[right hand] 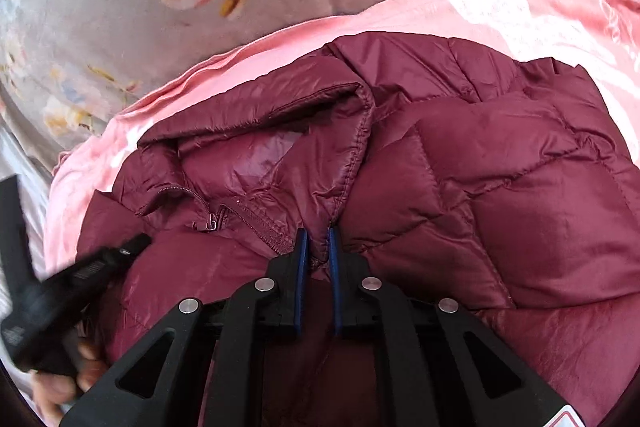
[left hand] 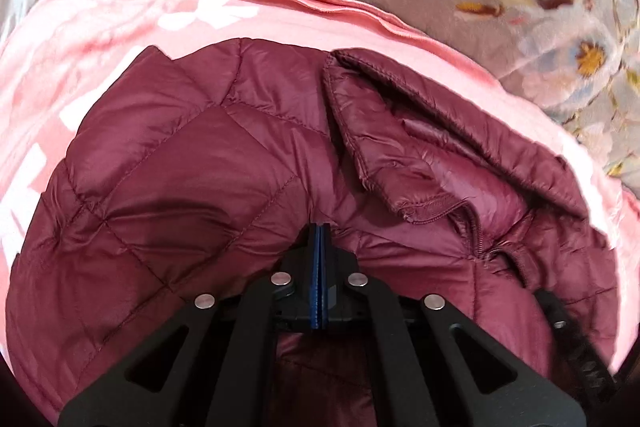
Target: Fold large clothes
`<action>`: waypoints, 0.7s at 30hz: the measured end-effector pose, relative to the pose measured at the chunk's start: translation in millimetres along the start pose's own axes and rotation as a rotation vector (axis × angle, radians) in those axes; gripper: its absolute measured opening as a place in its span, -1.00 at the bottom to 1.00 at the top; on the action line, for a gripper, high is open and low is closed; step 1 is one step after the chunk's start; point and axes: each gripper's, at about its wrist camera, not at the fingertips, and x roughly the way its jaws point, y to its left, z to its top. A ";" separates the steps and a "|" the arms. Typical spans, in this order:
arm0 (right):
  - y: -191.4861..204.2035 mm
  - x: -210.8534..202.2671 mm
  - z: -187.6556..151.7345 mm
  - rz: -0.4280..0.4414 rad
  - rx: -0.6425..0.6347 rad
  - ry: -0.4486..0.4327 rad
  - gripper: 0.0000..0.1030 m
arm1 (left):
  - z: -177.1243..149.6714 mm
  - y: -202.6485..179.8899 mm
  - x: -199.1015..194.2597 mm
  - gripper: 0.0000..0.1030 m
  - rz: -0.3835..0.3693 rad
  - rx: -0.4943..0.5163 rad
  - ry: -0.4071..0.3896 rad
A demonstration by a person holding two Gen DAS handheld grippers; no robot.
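A maroon quilted puffer jacket (left hand: 192,195) lies on a pink garment (left hand: 80,39), its hood (left hand: 460,147) and zipper (left hand: 478,231) to the right. My left gripper (left hand: 320,227) is shut, pads flat together, and the jacket fabric puckers into its tips. In the right wrist view the same jacket (right hand: 520,207) fills the frame, hood (right hand: 260,131) at the left. My right gripper (right hand: 318,239) is shut on a fold of the jacket beside the zipper (right hand: 260,223), with maroon fabric showing between the blue pads (right hand: 302,267).
A grey floral blanket (right hand: 120,27) covers the surface beyond the pink garment (right hand: 540,15). The other gripper (right hand: 80,271) and a hand (right hand: 60,387) show at the lower left of the right wrist view. A black gripper part (left hand: 572,339) sits at the left view's lower right.
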 end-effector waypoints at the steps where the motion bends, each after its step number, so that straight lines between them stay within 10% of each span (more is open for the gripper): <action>1: -2.6 -1.1 -0.4 0.016 0.011 -0.007 -0.86 | 1.7 5.6 -5.9 -1.00 -0.058 -0.039 -0.009; 3: -8.4 -3.4 -0.8 0.055 0.039 -0.022 -0.86 | 6.7 15.3 -16.6 -0.97 -0.148 -0.109 -0.030; 7: -11.7 -9.1 -2.1 0.093 0.055 -0.045 -0.83 | 23.9 13.7 -9.2 0.11 -0.214 -0.186 -0.010; 10: -9.8 -12.5 -1.9 0.111 0.052 -0.059 -0.81 | 28.1 10.2 7.5 -0.02 -0.215 -0.223 0.020; 13: -10.4 -19.9 -2.2 0.135 0.058 -0.092 -0.81 | 25.9 4.3 15.0 -0.83 -0.214 -0.207 0.052; 18: -4.5 -35.1 -3.3 0.117 0.025 -0.126 -0.93 | 6.7 4.3 -11.3 -0.88 -0.139 -0.115 -0.028; 21: -9.4 -13.9 -4.4 0.035 0.038 -0.004 -1.00 | -4.7 11.2 -12.7 -0.89 -0.105 -0.080 -0.020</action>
